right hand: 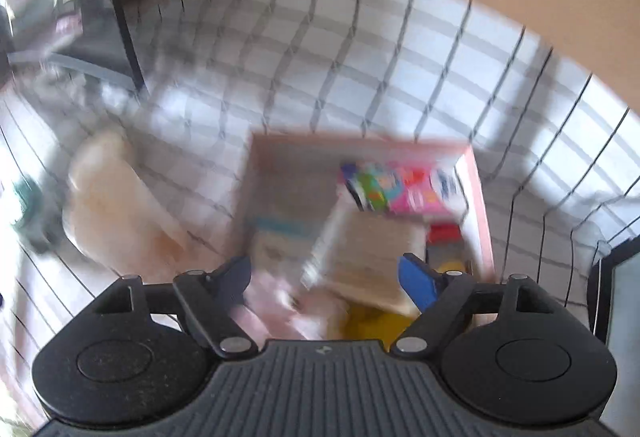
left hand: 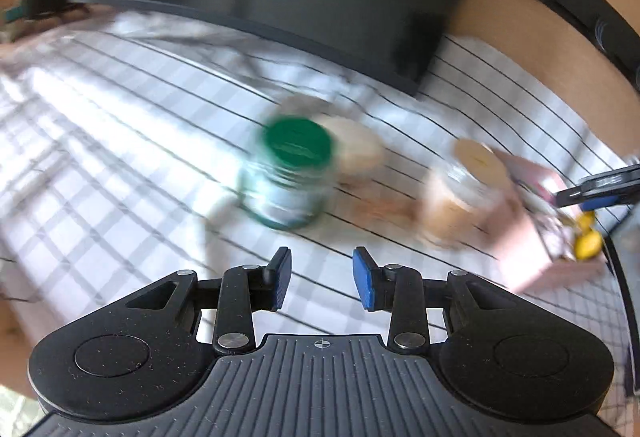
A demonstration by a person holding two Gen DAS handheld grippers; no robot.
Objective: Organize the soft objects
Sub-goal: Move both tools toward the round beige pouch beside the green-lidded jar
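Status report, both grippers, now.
Left gripper open, empty, above checked cloth, facing green-lidded jar. Right gripper open over pink box of packets, brown packet between fingers, grip unclear. Views blurred.

Left gripper (left hand: 322, 279) and right gripper (right hand: 324, 279) both gape.

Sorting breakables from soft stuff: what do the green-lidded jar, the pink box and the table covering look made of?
The green-lidded jar looks like clear glass or hard plastic, see-through with glints, under an opaque plastic-looking lid; blur leaves it open. The pink box seems matte cardboard or thin board: flat, straight walls. The checked covering looks like woven cloth, since it wrinkles near the back.
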